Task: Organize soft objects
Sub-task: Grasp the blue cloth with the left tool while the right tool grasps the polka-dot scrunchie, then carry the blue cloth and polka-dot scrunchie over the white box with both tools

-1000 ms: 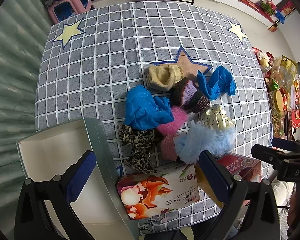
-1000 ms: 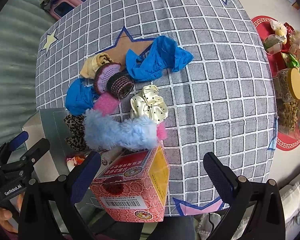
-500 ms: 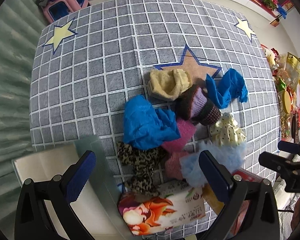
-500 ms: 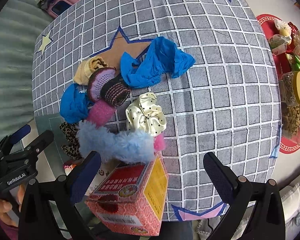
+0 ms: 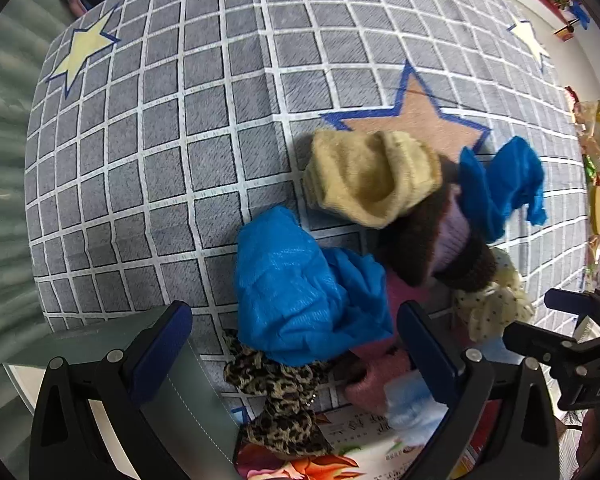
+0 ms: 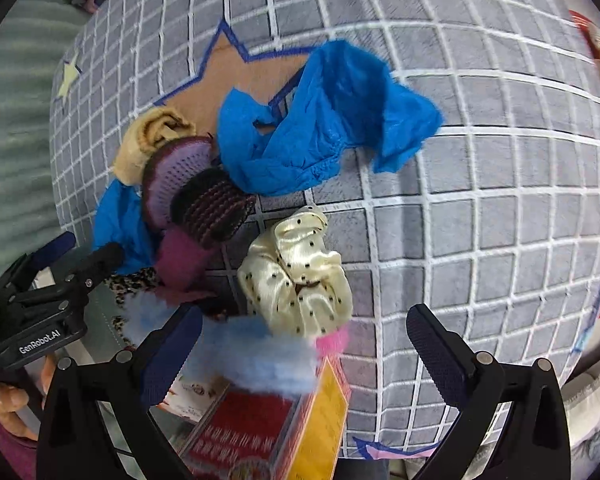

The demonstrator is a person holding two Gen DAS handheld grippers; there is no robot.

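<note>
We judge the sorting barely begun: both our left gripper [image 5: 296, 344] and right gripper [image 6: 304, 350] hang wide open and empty, while the soft pile [image 6: 204, 200] sits unsorted at eleven o'clock of the right one.
</note>
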